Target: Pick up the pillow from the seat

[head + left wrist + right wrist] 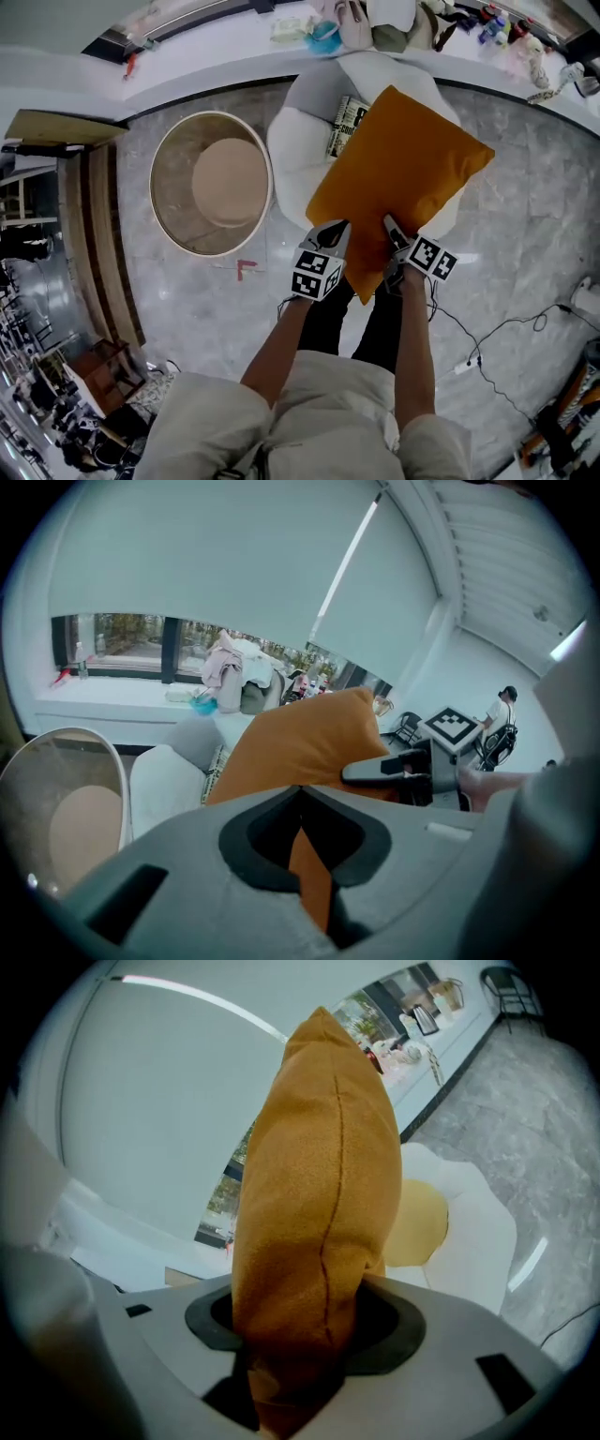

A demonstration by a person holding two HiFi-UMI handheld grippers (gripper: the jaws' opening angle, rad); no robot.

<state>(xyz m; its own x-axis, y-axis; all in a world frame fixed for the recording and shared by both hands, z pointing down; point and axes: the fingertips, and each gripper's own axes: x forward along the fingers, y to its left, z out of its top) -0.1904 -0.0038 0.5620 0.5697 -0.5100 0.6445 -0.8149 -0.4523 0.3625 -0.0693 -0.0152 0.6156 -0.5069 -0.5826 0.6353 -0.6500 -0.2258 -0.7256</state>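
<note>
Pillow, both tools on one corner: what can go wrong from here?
1. The left tool pinches only a thin fold of the pillow; it may slip out.
2. With the right tool at the same corner, the rest overhangs and may drag the patterned cushion on the white seat.

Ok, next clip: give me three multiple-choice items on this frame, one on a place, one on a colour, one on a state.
1. In the head view, where does the round chair stand from the white seat?
A) to its left
B) to its right
C) on top of it

2. What colour is the pillow?
A) blue
B) orange
C) black

3. How do the left gripper and the right gripper stand to the pillow?
A) both shut on its near edge
B) both open above it
C) only one grips it

Answers:
1. A, the round chair lies left of the seat.
2. B, it is orange in all three views.
3. A, each gripper view shows orange fabric pinched between the jaws.
</note>
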